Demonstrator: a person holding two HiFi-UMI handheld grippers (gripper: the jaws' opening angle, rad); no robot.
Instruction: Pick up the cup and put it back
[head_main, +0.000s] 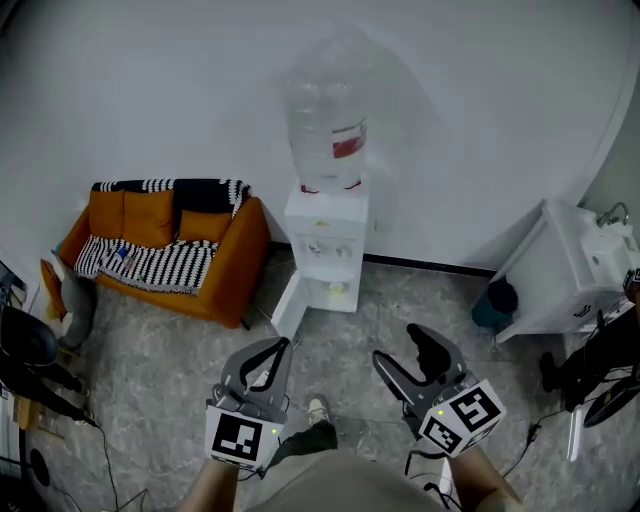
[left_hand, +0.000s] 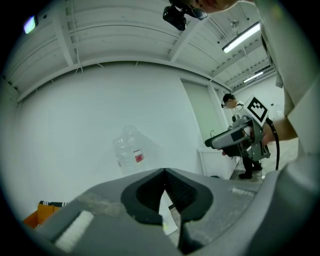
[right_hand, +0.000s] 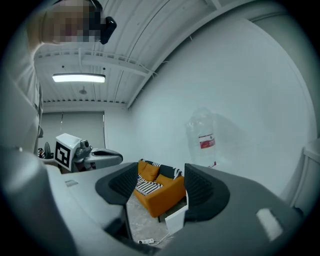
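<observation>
head view: open floor (head_main: 180, 370) up to dispenser (head_main: 326, 235); cup (head_main: 337, 291) in its niche.
left gripper view: left gripper (left_hand: 164, 171) closed, empty.
right gripper view: right gripper (right_hand: 161, 176) jaws apart, empty; bottle (right_hand: 202, 137) red label unreadable.

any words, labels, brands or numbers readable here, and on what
Nothing reads legibly.
Red label on the water bottle: too blurred.
Water dispenser front: marks too small.
Cubes on left tool and right tool: square patterns, no words.
</observation>
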